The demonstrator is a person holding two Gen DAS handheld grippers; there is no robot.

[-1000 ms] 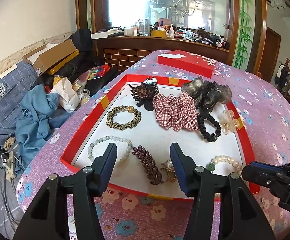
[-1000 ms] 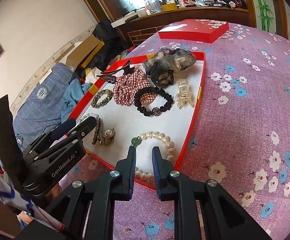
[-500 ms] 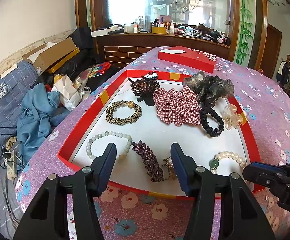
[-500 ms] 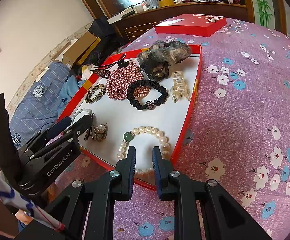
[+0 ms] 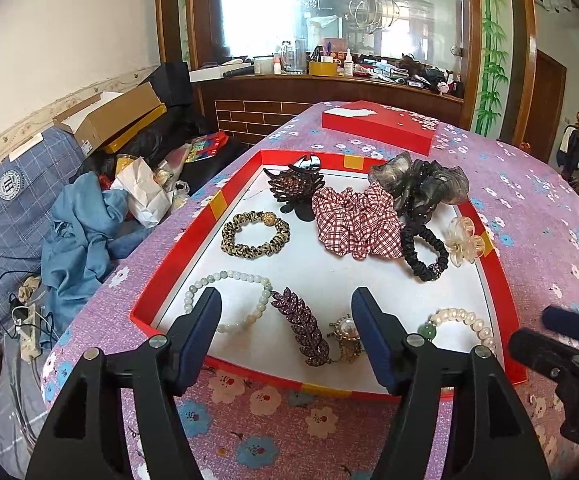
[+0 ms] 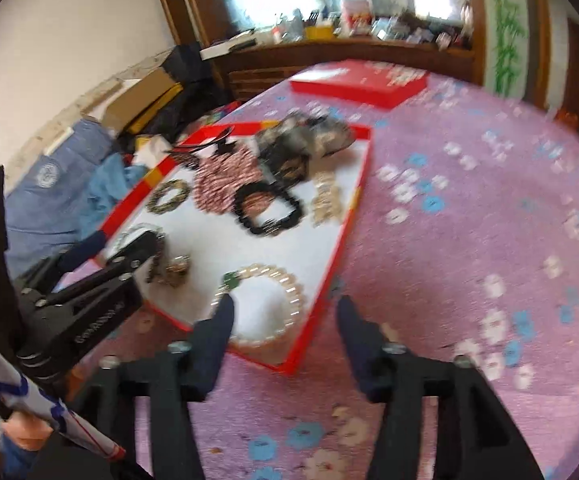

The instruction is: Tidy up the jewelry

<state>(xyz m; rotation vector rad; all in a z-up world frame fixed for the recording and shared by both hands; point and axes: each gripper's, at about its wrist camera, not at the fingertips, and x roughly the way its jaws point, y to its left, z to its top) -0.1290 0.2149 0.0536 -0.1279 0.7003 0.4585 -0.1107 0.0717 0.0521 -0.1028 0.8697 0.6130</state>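
Judging by how things lie, the sorting looks nearly finished. Every piece in view sits inside the red tray (image 5: 177,256) on the floral worktop (image 5: 529,208), and none lies loose on the cloth. Hair pieces fill the far end: a leopard scrunchie (image 5: 255,235), a plaid scrunchie (image 5: 353,222) and a black hair tie (image 5: 425,252). Nearer are a pale bead bracelet (image 5: 229,300), a leaf-shaped clip (image 5: 301,330) and a pearl bracelet (image 6: 265,304) in the near right corner. The left tongs (image 5: 287,332) hover over the near rim, opening, with nothing pinched. The right tongs (image 6: 285,318) are also opening and grip nothing; the pearl bracelet lies beneath them in the tray. A red lid (image 5: 377,128) rests apart at the far end, so closing the box may remain.
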